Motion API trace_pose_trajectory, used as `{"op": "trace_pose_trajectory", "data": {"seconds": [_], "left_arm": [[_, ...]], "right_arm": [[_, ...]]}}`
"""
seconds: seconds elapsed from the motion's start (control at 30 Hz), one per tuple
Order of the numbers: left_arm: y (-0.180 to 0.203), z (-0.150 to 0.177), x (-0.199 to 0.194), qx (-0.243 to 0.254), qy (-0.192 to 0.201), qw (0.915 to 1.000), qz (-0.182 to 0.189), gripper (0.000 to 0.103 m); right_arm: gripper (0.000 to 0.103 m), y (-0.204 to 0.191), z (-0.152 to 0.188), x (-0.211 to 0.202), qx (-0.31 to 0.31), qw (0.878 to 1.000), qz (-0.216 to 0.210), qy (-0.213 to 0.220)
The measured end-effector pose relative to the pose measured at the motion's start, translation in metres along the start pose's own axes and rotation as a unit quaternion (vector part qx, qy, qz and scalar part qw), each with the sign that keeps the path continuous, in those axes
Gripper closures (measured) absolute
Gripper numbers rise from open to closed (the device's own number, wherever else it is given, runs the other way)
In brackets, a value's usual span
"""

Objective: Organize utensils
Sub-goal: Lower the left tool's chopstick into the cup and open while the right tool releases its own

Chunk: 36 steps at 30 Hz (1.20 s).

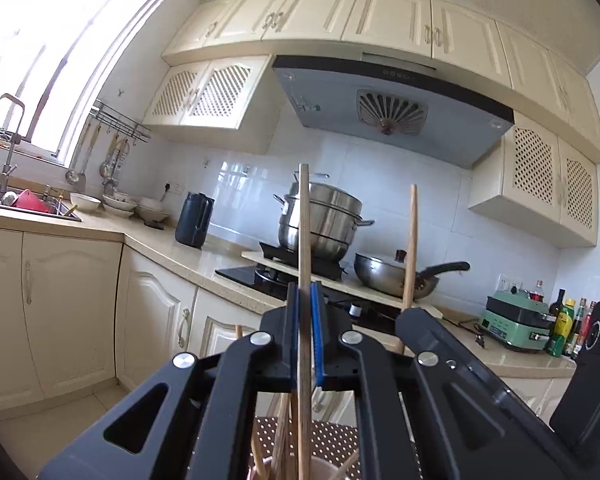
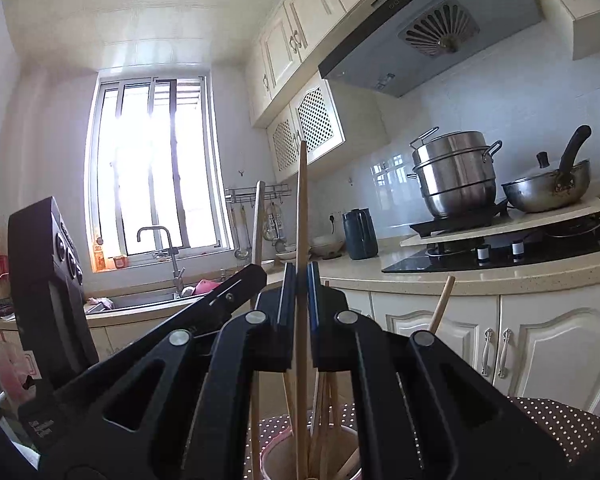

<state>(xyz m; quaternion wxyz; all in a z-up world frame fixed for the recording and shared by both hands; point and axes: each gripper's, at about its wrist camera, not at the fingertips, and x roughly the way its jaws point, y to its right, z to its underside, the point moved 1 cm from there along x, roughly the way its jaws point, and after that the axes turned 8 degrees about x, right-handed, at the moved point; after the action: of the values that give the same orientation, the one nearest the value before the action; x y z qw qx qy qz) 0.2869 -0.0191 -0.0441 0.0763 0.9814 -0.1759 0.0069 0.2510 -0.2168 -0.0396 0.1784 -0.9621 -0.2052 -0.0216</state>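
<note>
2 wooden chopsticks are each clamped upright, 1 per claw. At the centre of the left wrist view, the left gripper (image 1: 305, 304) pinches 1 chopstick (image 1: 304, 220) between its blue pads; the right gripper (image 2: 300, 284) likewise grips another chopstick (image 2: 302, 200). Below both claws, at the bottom centre, a cup (image 2: 274, 458) holds several more chopsticks on a dotted cloth (image 2: 556, 420).

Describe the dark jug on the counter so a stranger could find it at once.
Start at the grey range hood and drop to the stacked steel steamer pot on the stove. Left of it, on the beige counter before the white bowls, stands the dark jug. It is the only tall, matte dark vessel among shiny steel and white crockery.
</note>
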Motion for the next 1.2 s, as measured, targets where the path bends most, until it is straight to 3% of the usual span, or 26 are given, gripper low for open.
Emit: {"op": "trace_pose_trajectory", "data": {"seconds": [0.6,0.97,1.2], "left_arm": [[0.006,0.006,0.01,0.015,0.028,0.9994,-0.015,0.097],[-0.002,0.016,0.007,0.014,0.002,0.9999,-0.006,0.097],[-0.004,0.011,0.002,0.012,0.013,0.9998,-0.008,0.096]], "right_arm": [[0.097,0.013,0.01,0.001,-0.014,1.0,0.002,-0.007],[0.096,0.014,0.012,-0.002,-0.013,1.0,0.0,-0.027],[0.096,0.017,0.008,-0.005,0.0,1.0,0.003,-0.021]]}}
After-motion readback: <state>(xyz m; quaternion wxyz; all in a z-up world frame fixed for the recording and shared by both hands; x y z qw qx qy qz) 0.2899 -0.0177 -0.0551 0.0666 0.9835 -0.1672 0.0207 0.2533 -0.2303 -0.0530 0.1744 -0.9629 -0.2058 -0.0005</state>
